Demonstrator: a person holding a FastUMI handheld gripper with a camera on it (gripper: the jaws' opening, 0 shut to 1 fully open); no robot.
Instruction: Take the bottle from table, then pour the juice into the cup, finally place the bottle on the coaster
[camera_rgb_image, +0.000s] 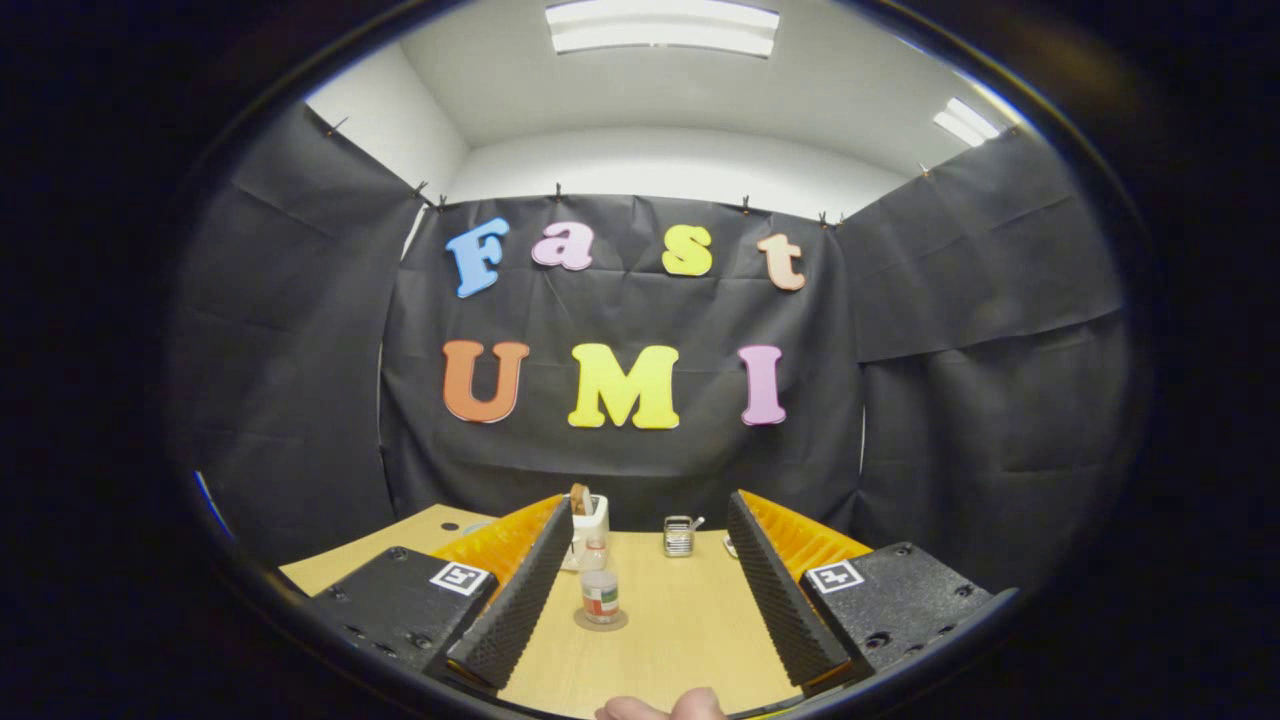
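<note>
Gripper view, bottle: the bottle (600, 592) stands upright on a round coaster (600, 620) on the wooden table (680, 630), ahead of the fingers and nearer the left one; it looks nearly empty, so by my judgement the pour is done and the bottle has been set down
Coaster: lies flat under the bottle, its rim showing all round the base
Gripper: the gripper (640, 590) has its fingers spread wide, touching nothing, the bottle apart from both; that fits a release
Cup: a white cup (590, 522) just behind the bottle, something brown sticking out of it
Beyond: a small metal holder (679, 536) behind the bottle, to its right
Person: fingertips (660, 708) show nearest the camera, well back from the bottle
</note>
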